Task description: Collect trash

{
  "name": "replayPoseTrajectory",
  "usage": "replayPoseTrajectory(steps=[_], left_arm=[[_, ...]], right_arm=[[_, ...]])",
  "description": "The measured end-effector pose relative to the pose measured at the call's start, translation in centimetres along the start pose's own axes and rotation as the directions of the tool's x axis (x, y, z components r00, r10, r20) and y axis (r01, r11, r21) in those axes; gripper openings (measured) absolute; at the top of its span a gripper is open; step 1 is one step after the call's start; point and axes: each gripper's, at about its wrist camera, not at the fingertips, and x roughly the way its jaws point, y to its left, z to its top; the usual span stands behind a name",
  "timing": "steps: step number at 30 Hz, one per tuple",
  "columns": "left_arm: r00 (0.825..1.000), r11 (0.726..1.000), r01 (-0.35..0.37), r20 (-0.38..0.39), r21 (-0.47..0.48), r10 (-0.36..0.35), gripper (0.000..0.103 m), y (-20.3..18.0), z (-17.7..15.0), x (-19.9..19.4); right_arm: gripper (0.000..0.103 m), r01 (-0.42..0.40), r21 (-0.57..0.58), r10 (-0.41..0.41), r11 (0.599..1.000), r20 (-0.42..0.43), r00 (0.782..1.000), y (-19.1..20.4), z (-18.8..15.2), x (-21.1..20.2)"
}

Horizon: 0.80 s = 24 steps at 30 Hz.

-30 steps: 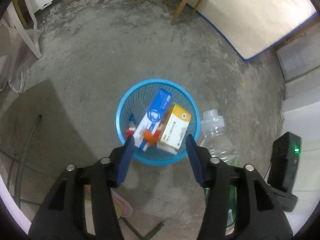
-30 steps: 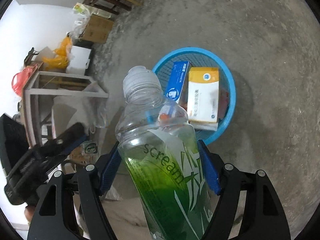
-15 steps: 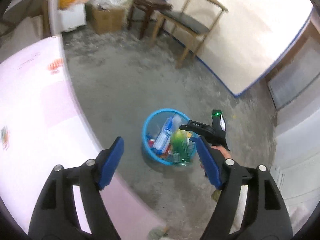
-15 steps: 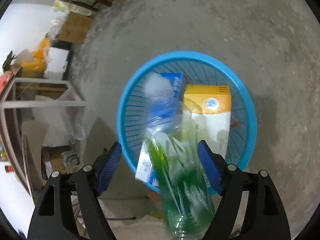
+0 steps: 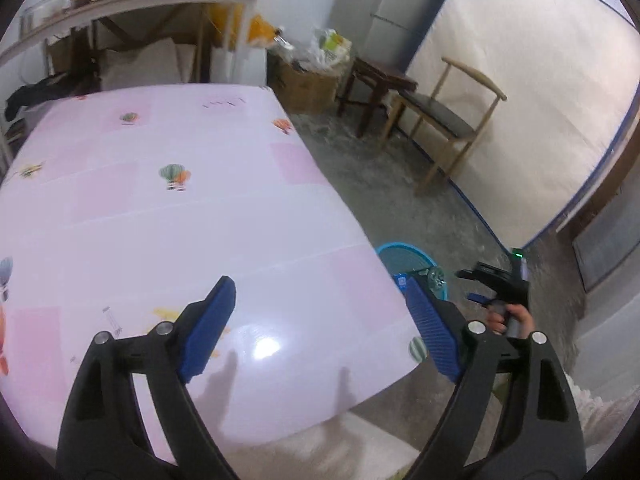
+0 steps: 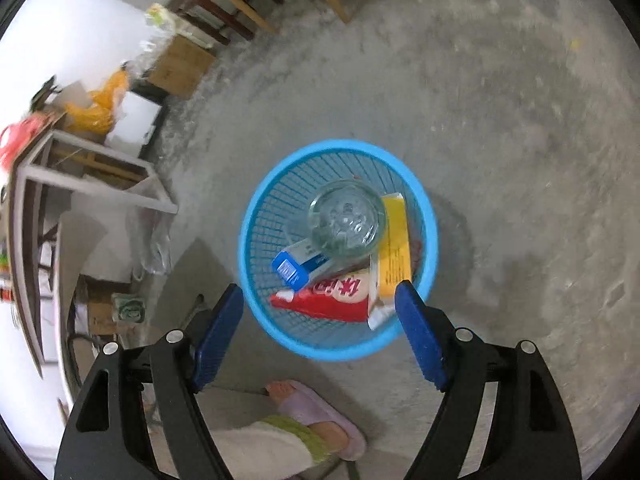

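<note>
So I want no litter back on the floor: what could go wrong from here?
The bottle stands base-up on the cartons in the blue basket, near rim height, so it may tip out. The basket is filling, so more trash could spill. A slippered foot sits close to the basket and might knock it. Both the right gripper and left gripper are open and empty.

Through both fisheye cameras I saw even, dim indoor light. A bright glare spot sat on the glossy pink tablecloth (image 5: 160, 216), with soft finger shadows beside it. Edges bowed strongly, corners went black, and the basket (image 6: 428, 240) rim was slightly smeared.
</note>
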Motion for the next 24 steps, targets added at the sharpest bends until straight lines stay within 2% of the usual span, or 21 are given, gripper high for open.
replayPoseTrajectory(steps=[4,6,8,11,13,14,18,21,24], left_arm=[[0.997,0.997,-0.043,0.057,-0.061,0.047,0.090,1.4,-1.6,-2.4],[0.994,0.993,-0.073,0.074,-0.097,0.080,0.092,1.6,-2.1,-2.9],[0.990,0.986,-0.106,0.083,-0.128,0.117,0.093,1.9,-2.4,-3.7],[0.986,0.988,-0.120,0.107,-0.101,0.131,0.095,1.5,-2.6,-4.6],[0.977,0.983,-0.165,0.124,-0.085,0.175,0.095,0.9,-2.6,-5.0],[0.972,0.978,-0.190,0.126,-0.083,0.199,0.095,0.8,-2.8,-5.3],[0.953,0.960,-0.264,0.127,-0.090,0.274,0.095,0.0,-3.2,-5.7],[0.940,0.947,-0.302,0.131,-0.107,0.315,0.095,-0.3,-3.3,-6.2],[0.950,0.958,-0.275,0.133,-0.086,0.284,0.095,-0.6,-3.3,-6.6]], right_arm=[[0.076,0.018,-0.122,-0.013,0.992,0.048,0.999,2.7,-3.7,-4.7],[0.078,0.004,-0.245,0.016,0.970,0.078,0.997,5.9,-6.8,-7.9],[0.084,-0.015,-0.374,0.061,0.927,0.110,0.992,9.0,-9.7,-10.8],[0.092,-0.033,-0.507,0.125,0.861,0.149,0.981,12.9,-14.0,-14.6],[0.097,-0.020,-0.587,0.156,0.809,0.182,0.971,15.2,-16.6,-16.7],[0.097,-0.003,-0.631,0.181,0.776,0.218,0.959,16.5,-18.2,-18.2],[0.097,0.050,-0.699,0.246,0.713,0.316,0.916,19.2,-23.2,-21.1],[0.097,0.139,-0.721,0.240,0.679,0.398,0.886,20.7,-26.0,-22.0],[0.097,0.172,-0.711,0.213,0.682,0.418,0.883,21.6,-27.3,-22.0]])
